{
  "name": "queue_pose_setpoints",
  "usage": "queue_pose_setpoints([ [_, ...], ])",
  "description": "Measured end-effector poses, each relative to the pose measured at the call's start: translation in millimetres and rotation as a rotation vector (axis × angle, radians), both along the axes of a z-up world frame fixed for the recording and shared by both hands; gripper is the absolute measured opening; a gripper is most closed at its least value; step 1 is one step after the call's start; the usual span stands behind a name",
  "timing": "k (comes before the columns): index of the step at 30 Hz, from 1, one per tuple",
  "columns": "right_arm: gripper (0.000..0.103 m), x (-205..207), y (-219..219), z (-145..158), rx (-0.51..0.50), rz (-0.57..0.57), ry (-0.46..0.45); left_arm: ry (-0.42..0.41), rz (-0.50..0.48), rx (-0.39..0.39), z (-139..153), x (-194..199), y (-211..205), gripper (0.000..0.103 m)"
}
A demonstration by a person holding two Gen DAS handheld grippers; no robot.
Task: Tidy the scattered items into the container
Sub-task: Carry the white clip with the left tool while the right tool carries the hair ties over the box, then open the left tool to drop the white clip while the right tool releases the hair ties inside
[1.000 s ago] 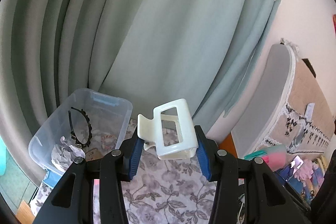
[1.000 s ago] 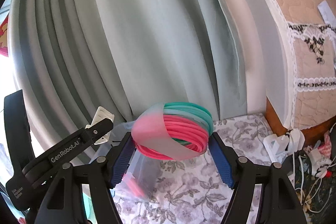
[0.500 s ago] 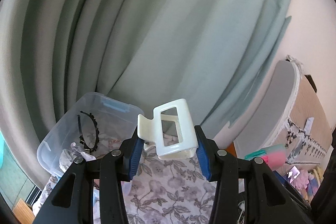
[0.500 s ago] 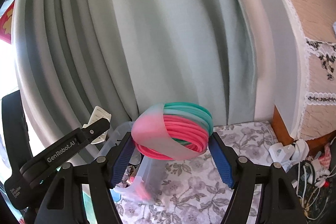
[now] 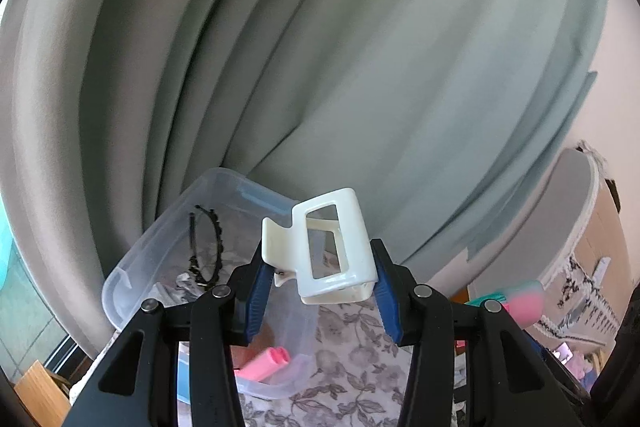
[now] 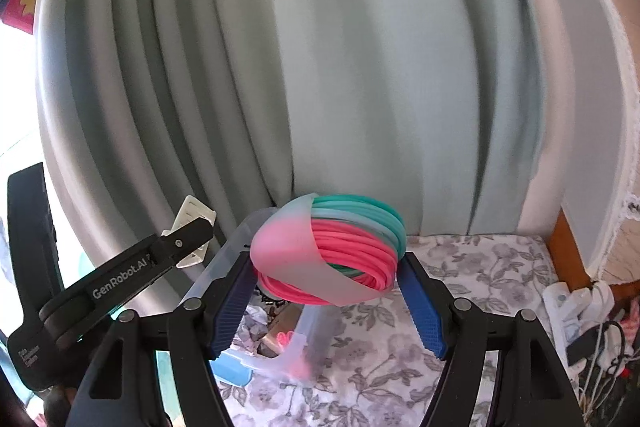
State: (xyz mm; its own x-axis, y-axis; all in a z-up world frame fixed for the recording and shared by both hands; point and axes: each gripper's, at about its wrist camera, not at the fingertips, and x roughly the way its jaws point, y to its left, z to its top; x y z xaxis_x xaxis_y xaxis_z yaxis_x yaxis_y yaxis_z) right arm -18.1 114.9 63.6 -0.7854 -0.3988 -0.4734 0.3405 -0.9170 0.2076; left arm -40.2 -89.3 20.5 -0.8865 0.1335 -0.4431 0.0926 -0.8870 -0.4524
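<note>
My left gripper (image 5: 320, 287) is shut on a cream hair claw clip (image 5: 332, 247) and holds it in the air beside the clear plastic container (image 5: 160, 251). A black headband (image 5: 200, 247) and a pink item (image 5: 266, 359) lie inside the container. My right gripper (image 6: 328, 291) is shut on a pink and teal bundle of hair bands (image 6: 332, 251), held above the container's near corner (image 6: 304, 347). The left gripper with the claw clip (image 6: 192, 223) shows at the left of the right wrist view. The pink bundle (image 5: 516, 301) shows at the right of the left wrist view.
A floral cloth (image 6: 460, 267) covers the table. Grey-green curtains (image 5: 320, 67) hang close behind. A padded headboard (image 6: 592, 107) stands at the right, with a power strip and cables (image 6: 576, 307) below it. A blue lid piece (image 6: 232, 367) lies by the container.
Both grippers have moved left toward the container while still holding their items. The container now lies closer to the centre in both views.
</note>
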Motion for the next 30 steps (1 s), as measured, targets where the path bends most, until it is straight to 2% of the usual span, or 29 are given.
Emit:
queue_pose_setpoints([
  [17, 0.075, -29.9, -49.1, -38.9, 0.067, 0.086, -0.092, -0.105, 0.077, 0.074, -43.1, -9.2, -49.6, 0.048],
  [24, 0.075, -41.9, -68.5, -63.0, 0.094, 0.130, -0.138, -0.137, 0.099, 0.079, -55.1, -13.4, -60.5, 0.048],
  [30, 0.075, -50.0, -86.8, -69.7, 0.119, 0.175, -0.155, -0.160, 0.117, 0.084, -63.6, -17.4, -67.7, 0.049],
])
